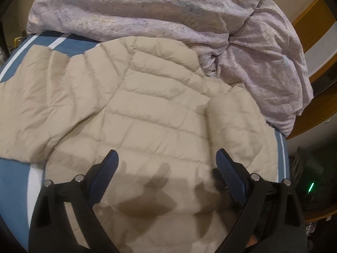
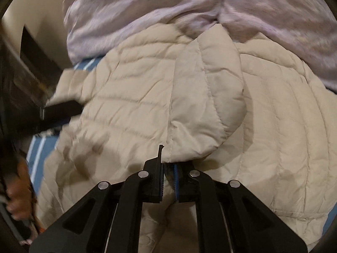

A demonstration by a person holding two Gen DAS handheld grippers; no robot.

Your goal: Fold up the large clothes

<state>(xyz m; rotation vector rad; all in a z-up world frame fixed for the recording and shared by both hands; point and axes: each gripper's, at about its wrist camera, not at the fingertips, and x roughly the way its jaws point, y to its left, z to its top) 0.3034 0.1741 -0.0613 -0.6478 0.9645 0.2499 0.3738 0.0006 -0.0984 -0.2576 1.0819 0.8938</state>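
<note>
- A cream quilted puffer jacket (image 1: pixel 147 109) lies spread on a bed with a blue sheet with white stripes (image 1: pixel 12 177), directly ahead of and below both grippers.
- Beyond the jacket, farther from both grippers, a crumpled pale lilac duvet (image 1: pixel 147 12) is heaped against the head of the bed.
- The left gripper (image 1: pixel 167 158) hovers over the lower body of the jacket with its blue-padded fingers spread wide. Nothing sits between them; only their shadow falls on the fabric.
- The right gripper (image 2: pixel 167 175) has its fingers drawn nearly together, with the cuff end of the jacket's right sleeve (image 2: pixel 206 97) pinched in the narrow gap. Whether the pads press firmly cannot be told.
- That sleeve is lifted and carried across the jacket's body, ahead of the right gripper, so one fold appears under way.
- The other sleeve (image 1: pixel 38 88) lies stretched flat, far to the left of the left gripper, not yet folded.
- Judging by this, the task is at an early stage: one sleeve remains to be laid down, the second to be folded in, and the body to be doubled over.
</note>
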